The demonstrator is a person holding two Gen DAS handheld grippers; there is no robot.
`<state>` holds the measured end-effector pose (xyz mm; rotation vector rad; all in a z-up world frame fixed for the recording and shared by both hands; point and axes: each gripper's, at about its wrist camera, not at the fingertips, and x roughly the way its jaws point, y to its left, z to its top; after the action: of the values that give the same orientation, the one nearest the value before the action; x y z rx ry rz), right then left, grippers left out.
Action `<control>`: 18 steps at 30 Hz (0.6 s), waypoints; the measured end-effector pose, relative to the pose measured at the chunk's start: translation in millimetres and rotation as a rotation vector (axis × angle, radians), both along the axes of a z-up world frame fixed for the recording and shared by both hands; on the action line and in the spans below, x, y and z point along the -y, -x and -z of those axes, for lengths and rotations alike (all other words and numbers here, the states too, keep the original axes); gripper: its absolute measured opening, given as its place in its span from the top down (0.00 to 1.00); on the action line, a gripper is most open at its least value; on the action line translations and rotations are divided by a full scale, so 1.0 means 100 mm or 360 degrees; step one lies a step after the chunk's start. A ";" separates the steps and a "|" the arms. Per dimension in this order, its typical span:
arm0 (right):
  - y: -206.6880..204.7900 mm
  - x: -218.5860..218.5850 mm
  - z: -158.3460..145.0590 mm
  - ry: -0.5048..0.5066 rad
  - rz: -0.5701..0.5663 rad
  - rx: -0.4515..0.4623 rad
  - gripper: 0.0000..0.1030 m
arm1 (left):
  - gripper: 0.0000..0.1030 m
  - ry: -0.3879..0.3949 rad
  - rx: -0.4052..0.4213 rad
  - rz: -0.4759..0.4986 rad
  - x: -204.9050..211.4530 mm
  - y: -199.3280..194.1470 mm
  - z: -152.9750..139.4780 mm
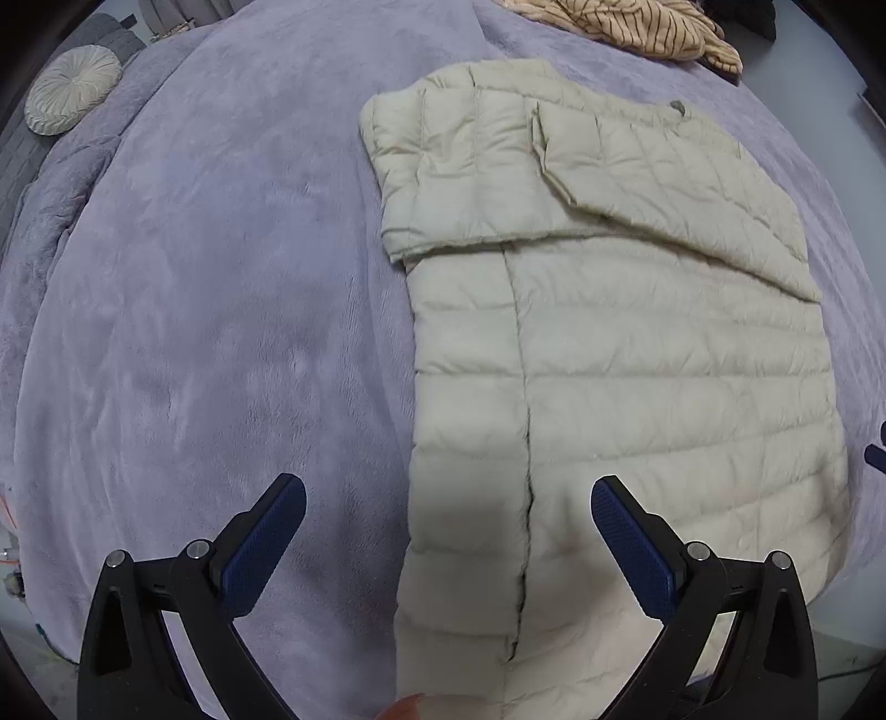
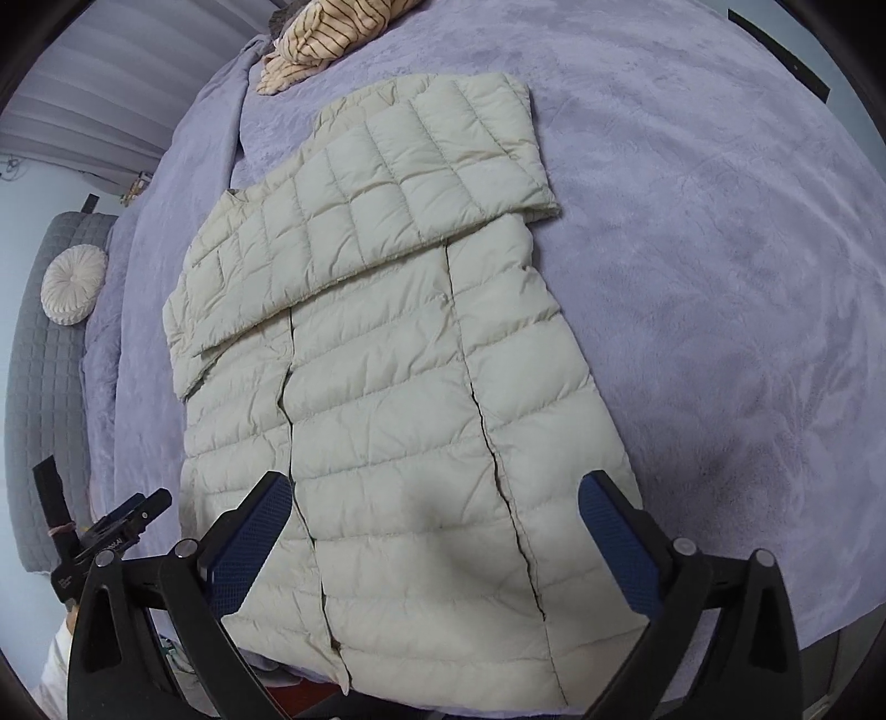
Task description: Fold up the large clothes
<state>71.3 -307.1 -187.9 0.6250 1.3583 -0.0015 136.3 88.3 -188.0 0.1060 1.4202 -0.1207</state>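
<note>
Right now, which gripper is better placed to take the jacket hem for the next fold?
Right gripper: open, centred over the jacket near its hem. Left gripper straddles only its edge.

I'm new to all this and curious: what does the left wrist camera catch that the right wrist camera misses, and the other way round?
Only the left wrist view shows its own open left gripper. Only the right wrist view shows the open right gripper and both long seams of the jacket. Both show the cream puffer jacket with sleeves folded across, the purple blanket, the striped garment and the round pillow.
</note>
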 end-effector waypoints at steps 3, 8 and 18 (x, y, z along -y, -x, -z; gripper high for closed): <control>0.14 0.04 0.05 -0.0023 -0.0013 -0.0066 0.00 | 0.00 0.0002 -0.0078 0.0047 -0.10 0.14 0.12; 0.47 0.27 0.23 0.0013 0.0051 -0.0206 0.00 | 0.00 0.0109 -0.0231 0.0031 -0.34 0.32 0.36; 1.04 0.57 0.73 -0.0357 0.0302 -0.0269 0.00 | 0.00 0.0446 -0.0431 -0.0030 -0.53 0.50 0.57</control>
<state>-32.4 -363.9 -261.1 0.9587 1.4688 -0.0569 86.0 141.2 -245.2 -0.1604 1.6588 -0.3266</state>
